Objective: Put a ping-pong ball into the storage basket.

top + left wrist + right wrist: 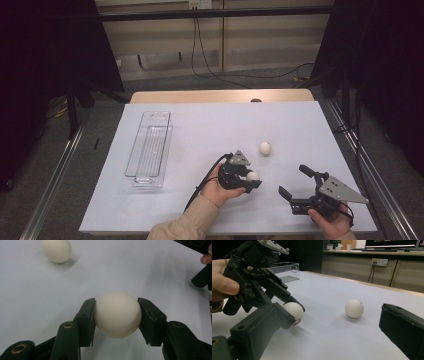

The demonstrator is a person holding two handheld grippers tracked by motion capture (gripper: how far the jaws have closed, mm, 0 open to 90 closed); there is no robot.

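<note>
Left claw (pixel 248 181) grips a white ball (pixel 253 176) between its pads; right claw (pixel 296 185), open, stands just right, a second ball (pixel 265 148) beyond.

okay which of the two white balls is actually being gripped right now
The nearer ball, clamped between the jaws of the left gripper close to the person's hand. The other ball lies free on the white table cover, farther back, with nothing touching it.

A white sheet (pixel 200 125) covers a wooden table (pixel 220 95). Grey floor (pixel 45 165) surrounds it. Beyond stands a beige wall (pixel 270 47) with a socket (pixel 200 4) and dangling black cables (pixel 200 55). Dark curtains (pixel 40 60) hang at both sides. Lighting is dim.
</note>
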